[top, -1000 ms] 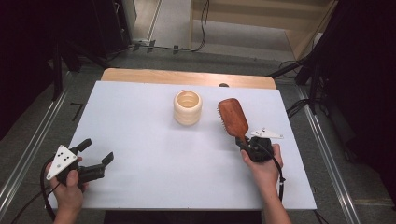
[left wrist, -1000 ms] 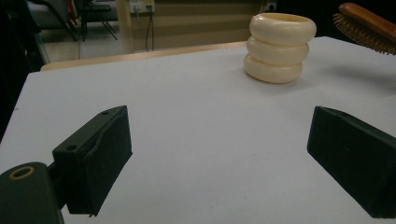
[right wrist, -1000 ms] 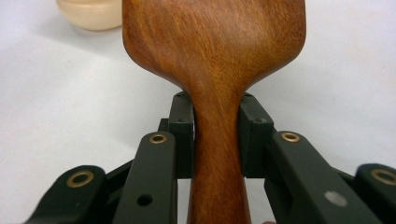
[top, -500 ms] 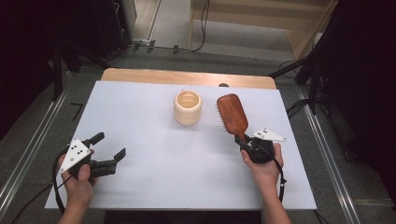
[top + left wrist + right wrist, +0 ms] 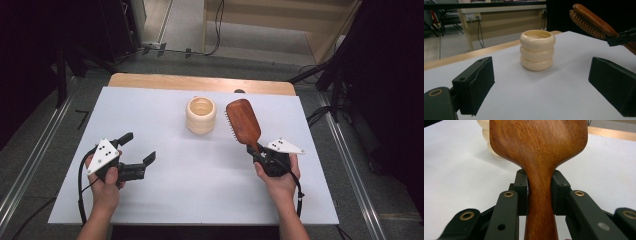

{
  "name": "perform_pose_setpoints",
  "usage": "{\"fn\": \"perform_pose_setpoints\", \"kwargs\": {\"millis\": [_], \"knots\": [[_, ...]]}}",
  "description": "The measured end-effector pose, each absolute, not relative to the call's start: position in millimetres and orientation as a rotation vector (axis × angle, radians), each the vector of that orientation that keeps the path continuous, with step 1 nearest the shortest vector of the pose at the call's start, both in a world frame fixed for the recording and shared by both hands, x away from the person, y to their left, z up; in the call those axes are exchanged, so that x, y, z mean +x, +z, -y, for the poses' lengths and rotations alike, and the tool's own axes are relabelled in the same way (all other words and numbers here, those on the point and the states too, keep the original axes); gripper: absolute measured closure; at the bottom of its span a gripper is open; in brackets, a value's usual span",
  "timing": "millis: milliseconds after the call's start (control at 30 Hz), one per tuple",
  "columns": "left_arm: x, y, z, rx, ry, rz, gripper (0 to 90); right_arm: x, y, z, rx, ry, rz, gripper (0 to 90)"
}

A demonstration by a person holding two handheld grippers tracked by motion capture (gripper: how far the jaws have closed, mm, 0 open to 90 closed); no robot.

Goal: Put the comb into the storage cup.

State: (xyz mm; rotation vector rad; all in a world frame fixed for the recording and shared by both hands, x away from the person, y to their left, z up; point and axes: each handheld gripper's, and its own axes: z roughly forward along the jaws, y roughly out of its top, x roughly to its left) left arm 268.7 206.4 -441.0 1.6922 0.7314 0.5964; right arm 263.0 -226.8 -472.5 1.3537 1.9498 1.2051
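A cream ribbed cup (image 5: 201,115) (image 5: 537,49) stands upright at the table's middle back. My right gripper (image 5: 259,153) (image 5: 540,192) is shut on the handle of a brown wooden hairbrush (image 5: 243,121) (image 5: 537,142), whose head reaches up beside the cup's right, bristles facing the cup (image 5: 586,22). My left gripper (image 5: 138,148) (image 5: 541,85) is at the left front, open, with nothing between its jaws. It points toward the cup from some way off.
The white table top (image 5: 150,105) has a wooden strip (image 5: 200,82) along its far edge. Metal rails (image 5: 30,165) run along both sides. Cables lie on the floor beyond the table.
My left gripper has moved right and forward, toward the table's middle, and lifted a little. The right gripper and hairbrush have stayed put.
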Motion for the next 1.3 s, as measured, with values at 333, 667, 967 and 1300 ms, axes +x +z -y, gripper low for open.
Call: {"fn": "perform_pose_setpoints", "kwargs": {"millis": [333, 667, 967, 1300], "knots": [[279.0, -439.6, -186.7, 1.705, 0.535, -0.683, 6.8, 258.1, -470.7, 221.1, 1.308, 1.259, -1.952, 69.8], [278.5, -443.5, -171.3, 1.709, 0.469, -0.656, 6.8, 250.7, -467.0, 211.3, 1.256, 1.341, -1.947, 69.8], [275.6, -436.6, -166.5, 1.671, 0.433, -0.649, 6.8, 243.1, -465.3, 196.5, 1.190, 1.376, -1.960, 69.7], [274.8, -432.6, -160.1, 1.645, 0.369, -0.660, 6.8, 236.6, -465.6, 177.4, 1.127, 1.392, -2.002, 69.8]]}}
